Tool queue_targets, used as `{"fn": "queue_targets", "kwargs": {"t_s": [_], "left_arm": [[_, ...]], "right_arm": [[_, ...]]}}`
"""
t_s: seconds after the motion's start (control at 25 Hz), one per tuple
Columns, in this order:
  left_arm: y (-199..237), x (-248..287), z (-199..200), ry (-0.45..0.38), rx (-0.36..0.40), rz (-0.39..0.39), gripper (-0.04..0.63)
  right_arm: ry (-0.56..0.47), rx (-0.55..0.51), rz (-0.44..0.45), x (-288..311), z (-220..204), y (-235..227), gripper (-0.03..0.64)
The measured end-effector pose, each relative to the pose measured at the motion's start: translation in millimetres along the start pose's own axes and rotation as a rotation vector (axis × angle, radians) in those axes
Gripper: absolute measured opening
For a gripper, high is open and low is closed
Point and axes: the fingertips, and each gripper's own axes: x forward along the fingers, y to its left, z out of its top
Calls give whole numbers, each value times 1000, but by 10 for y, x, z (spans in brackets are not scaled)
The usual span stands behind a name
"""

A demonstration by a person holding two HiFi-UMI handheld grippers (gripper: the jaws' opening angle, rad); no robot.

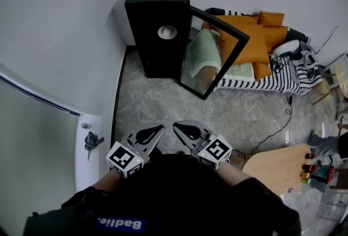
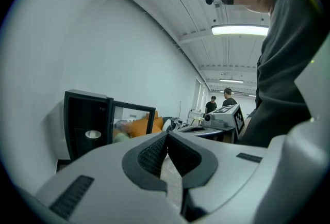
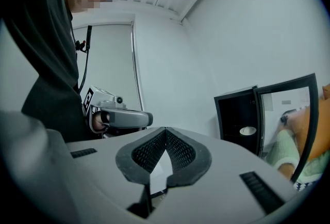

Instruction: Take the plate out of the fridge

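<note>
A black mini fridge (image 1: 157, 28) stands on the floor against the wall, its glass door (image 1: 212, 53) swung open to the right. Inside lies a small white plate (image 1: 167, 32), also seen in the left gripper view (image 2: 93, 134) and the right gripper view (image 3: 248, 130). My left gripper (image 1: 155, 131) and right gripper (image 1: 182, 129) are held side by side close to my body, well short of the fridge. The left gripper's pads (image 2: 154, 153) meet with nothing between them. In its own view the right gripper (image 3: 166, 131) is likewise shut and holds nothing.
A sofa (image 1: 255, 74) with orange cushions and a striped cover stands right of the fridge door. A round wooden table (image 1: 274, 167) with bottles is at the right, with a cable (image 1: 274, 129) on the floor. A white door with a handle (image 1: 91, 141) is at my left. Two people (image 2: 219, 101) stand far off.
</note>
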Motion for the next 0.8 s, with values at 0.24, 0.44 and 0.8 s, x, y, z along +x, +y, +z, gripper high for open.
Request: {"fn": "queue_targets", "kwargs": {"t_s": [0.24,0.44,0.8], "left_arm": [[230,127,53,-4,9,8,8],[605,265,112,-12,-8,-20,8],[1716,570,352,-13,6,-87,8]], "right_arm": [[36,7,-28,55,25,-272,10],[38,-16,-57,308,64,-555,11],[120,-11,-169,1147,207,-1248,11]]}}
